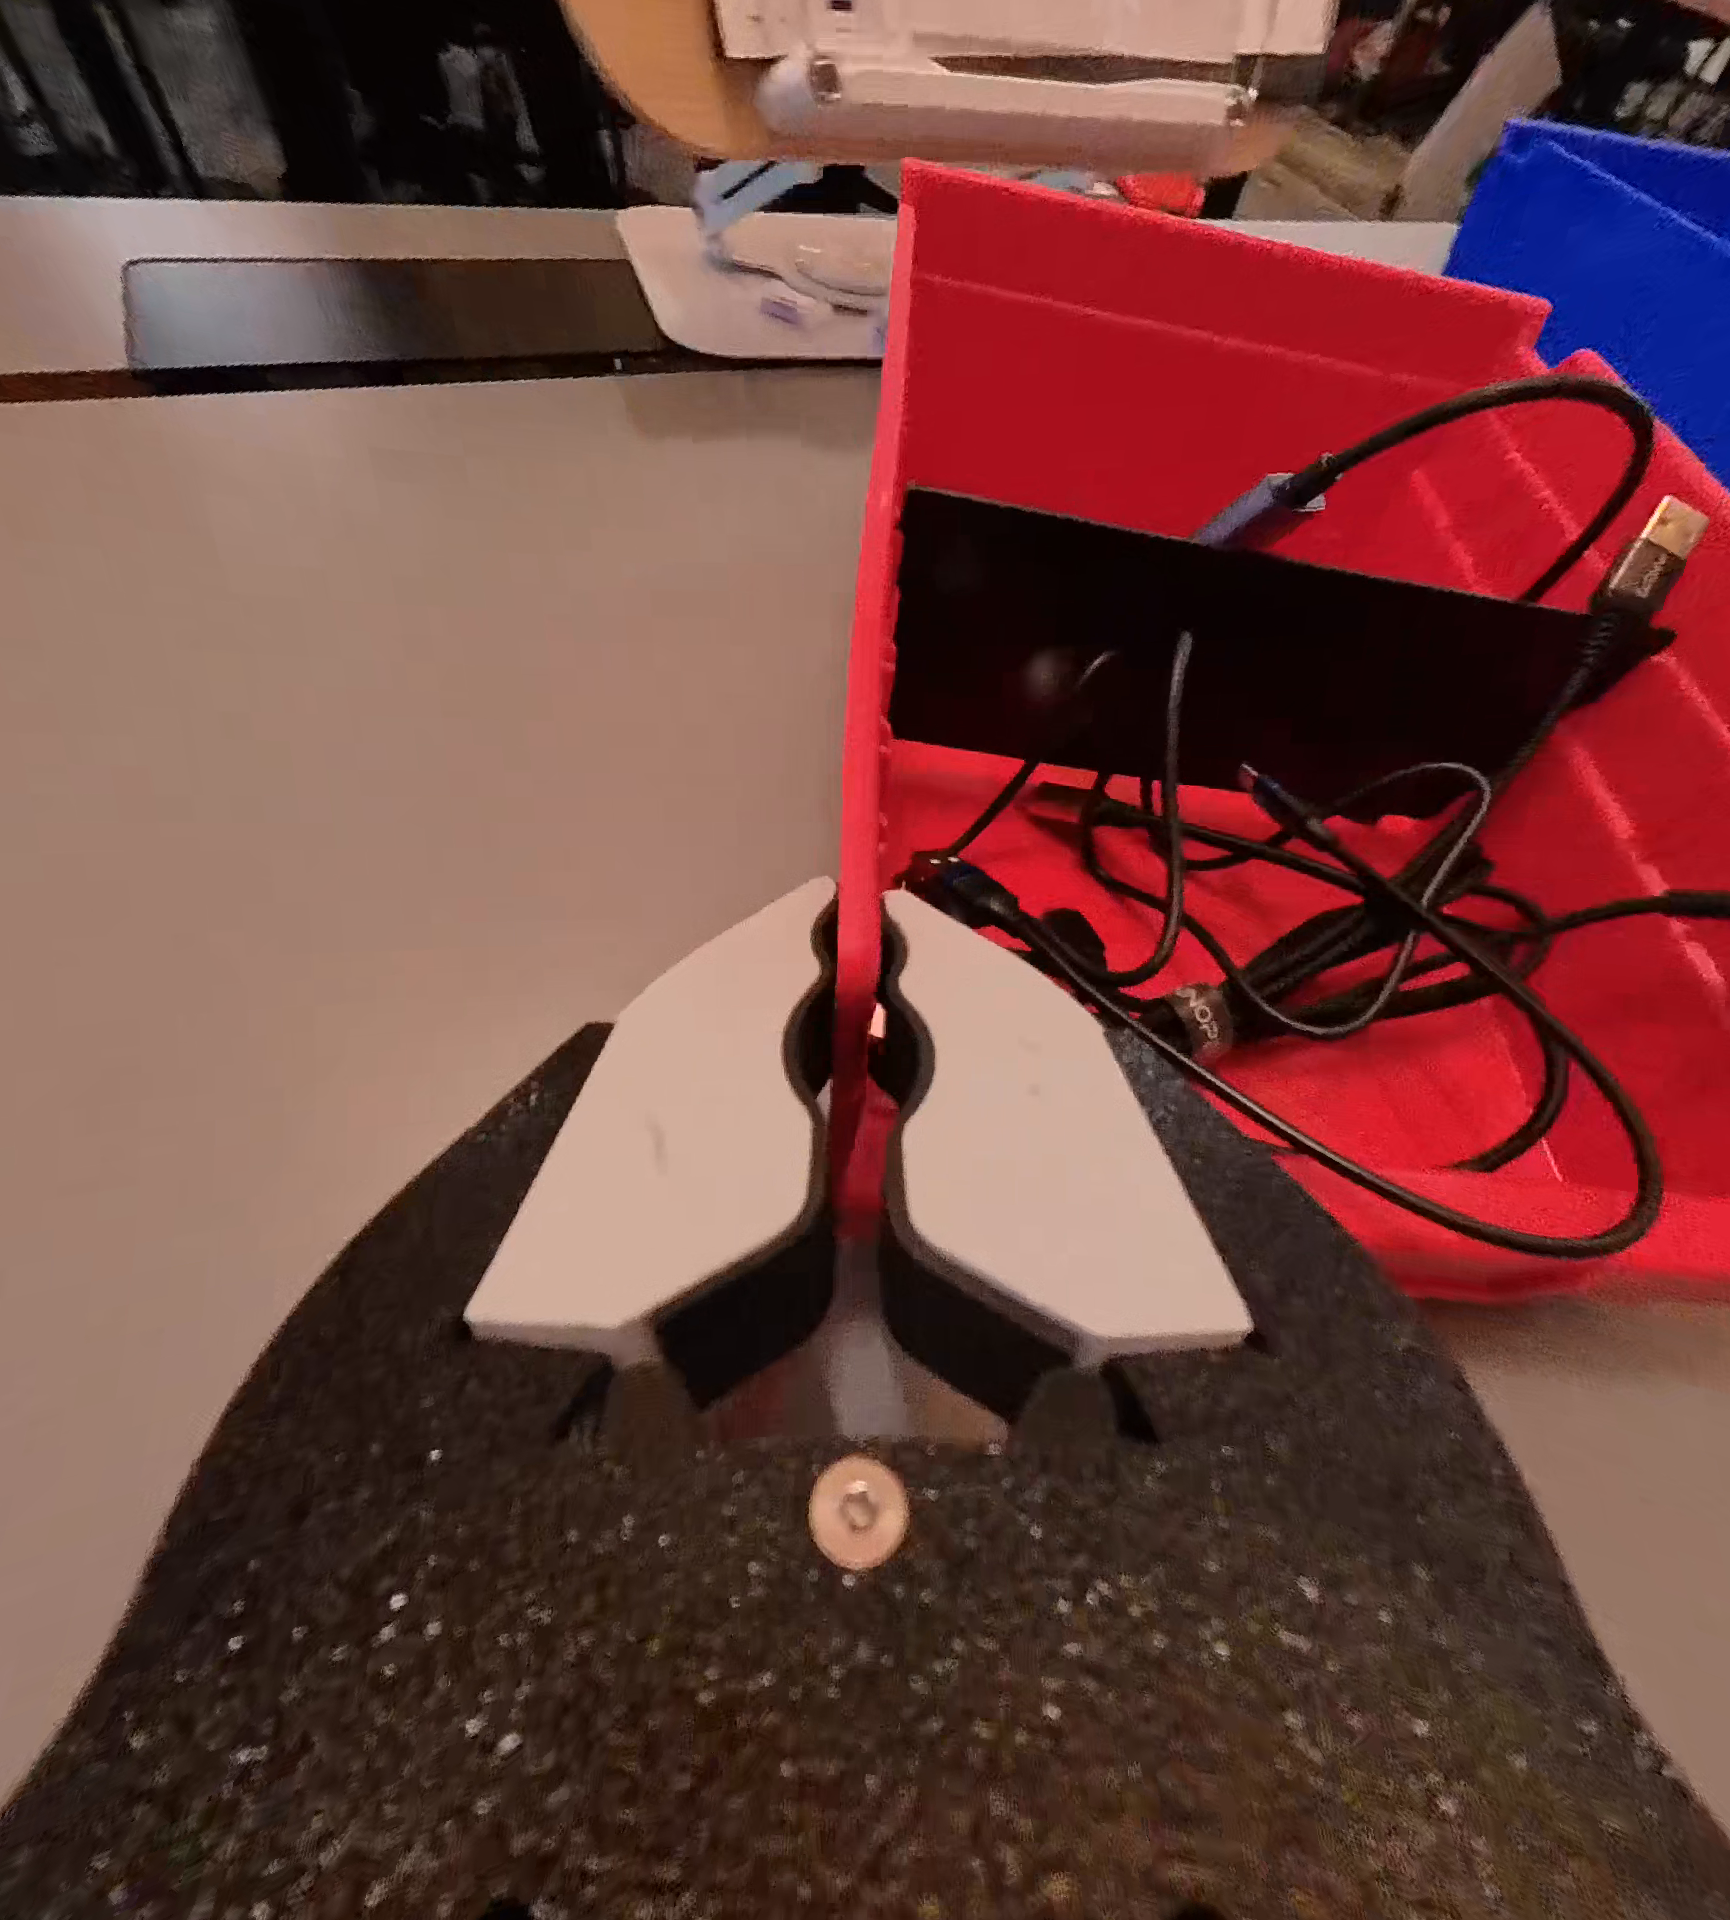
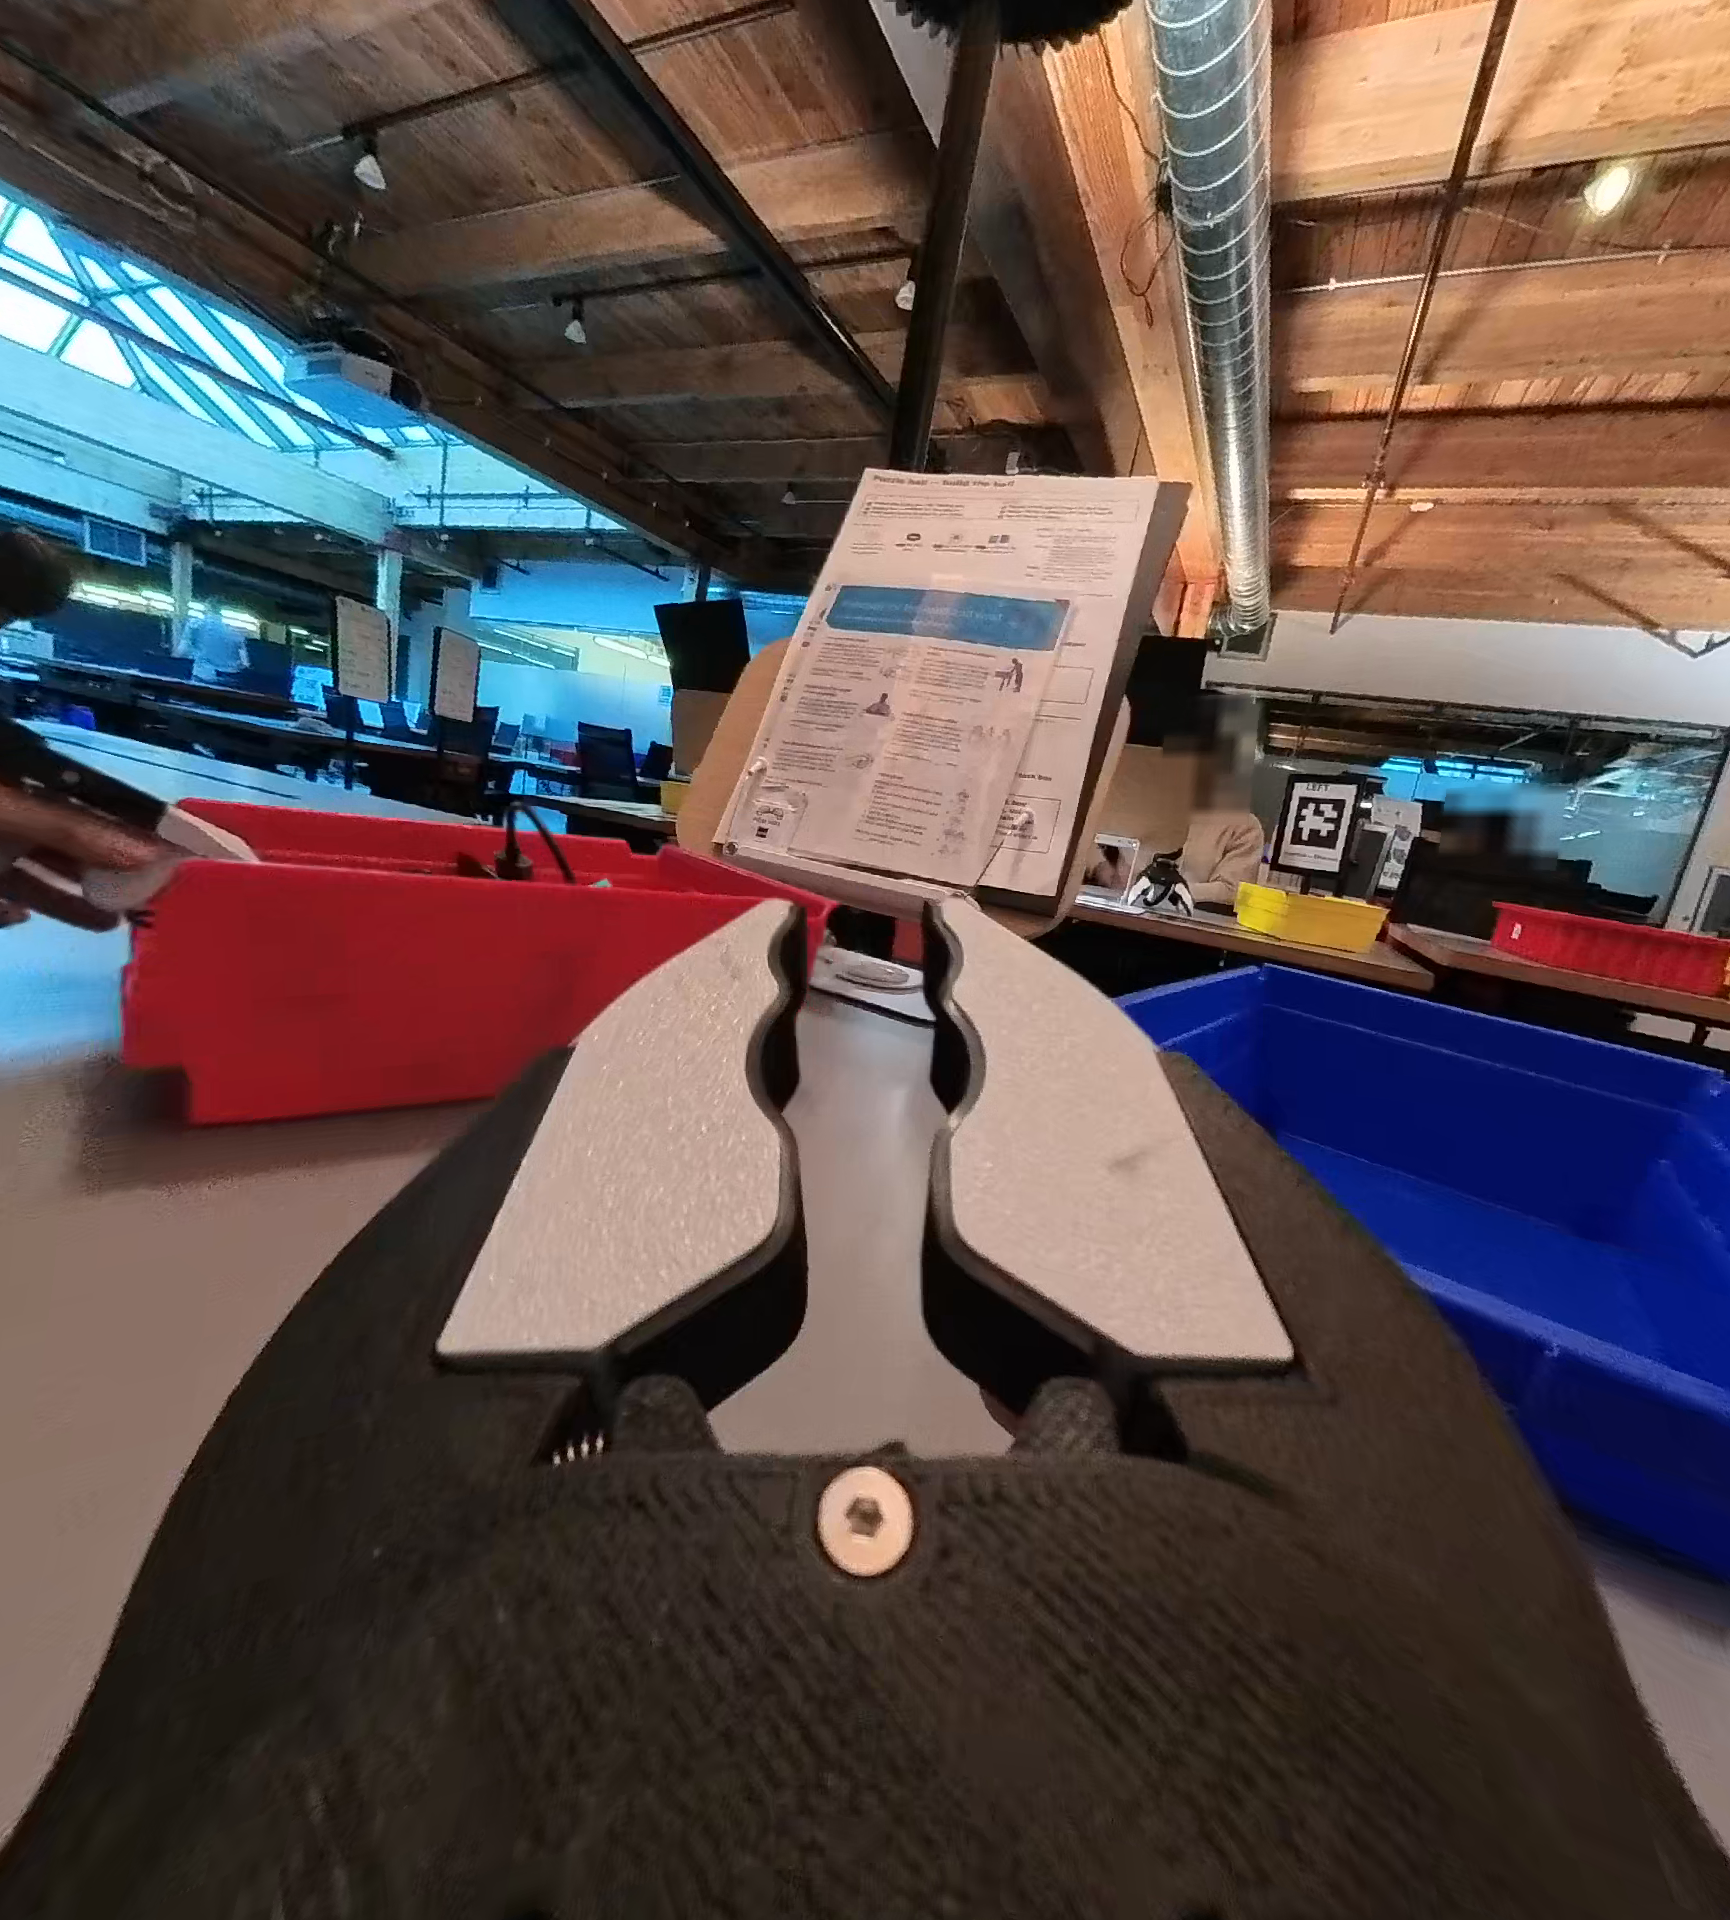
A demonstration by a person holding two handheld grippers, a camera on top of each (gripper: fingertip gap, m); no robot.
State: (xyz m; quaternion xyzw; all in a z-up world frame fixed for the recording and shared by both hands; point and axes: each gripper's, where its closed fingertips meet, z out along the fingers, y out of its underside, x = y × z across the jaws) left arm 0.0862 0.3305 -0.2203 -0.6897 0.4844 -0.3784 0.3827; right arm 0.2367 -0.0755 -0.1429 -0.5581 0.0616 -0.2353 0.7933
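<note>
My left gripper [image 1: 858, 914] is shut on the near left wall of a red bin [image 1: 1256, 343], which sits on a grey table. Inside the red bin lie tangled black cables [image 1: 1360, 935] with USB plugs and a black divider panel [image 1: 1256, 665]. My right gripper [image 2: 863, 920] is open and empty, held above the table between the red bin [image 2: 425, 987] and a blue bin [image 2: 1515, 1195]. The left gripper [image 2: 128, 862] and the hand holding it show at the far left of the right wrist view, at the red bin's corner.
A blue bin [image 1: 1671, 291] stands right of the red one. A clipboard stand with printed sheets [image 2: 944, 707] stands behind the bins. A white device [image 1: 767, 281] lies at the table's back. Yellow and red trays [image 2: 1308, 914] sit on distant tables.
</note>
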